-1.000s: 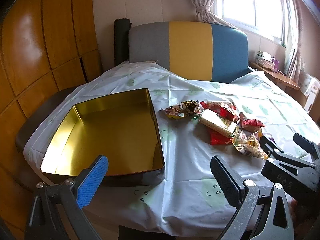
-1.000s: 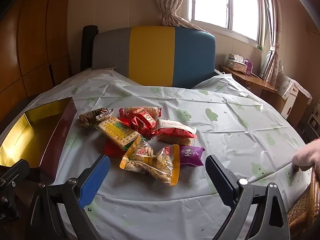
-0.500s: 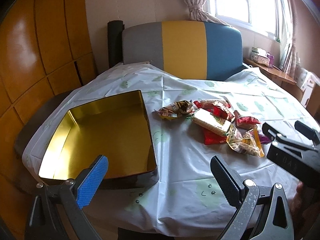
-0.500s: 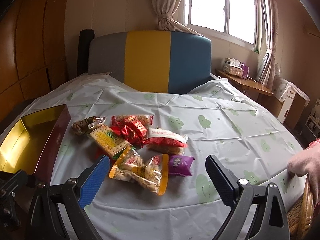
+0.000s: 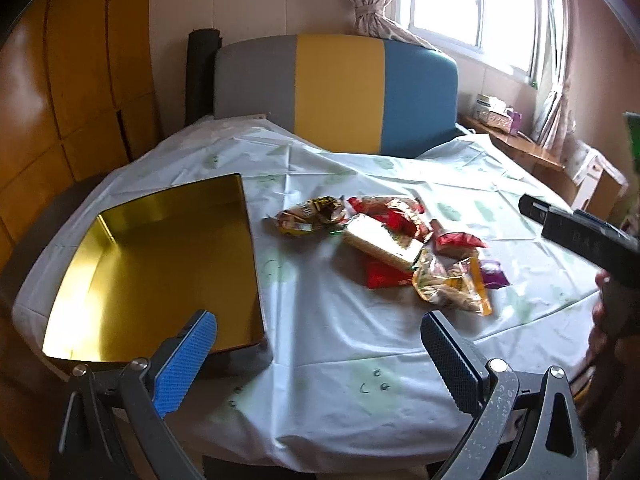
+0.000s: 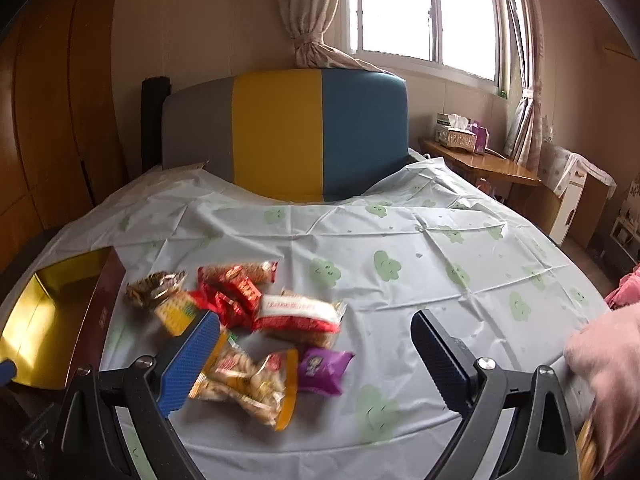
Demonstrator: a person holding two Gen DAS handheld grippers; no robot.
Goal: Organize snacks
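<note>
Right tool (image 6: 314, 354) open, empty, above snack pile (image 6: 248, 320) on counter (image 6: 440, 264); left tool (image 5: 318, 354) open too. Step: approach. Next: lower, pinch one packet, carry to gold tin (image 5: 160, 260).

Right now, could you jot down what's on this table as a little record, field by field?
surface: table under a pale cloth printed with green faces
container: gold-lined tin, open, nothing in it, at the table's left
snacks: loose pile right of the tin, none inside it
nearest packets: clear peanut bag, purple packet
left gripper: open, holding nothing
right gripper: open, above the pile's near edge
background: grey, yellow and blue headboard
</note>
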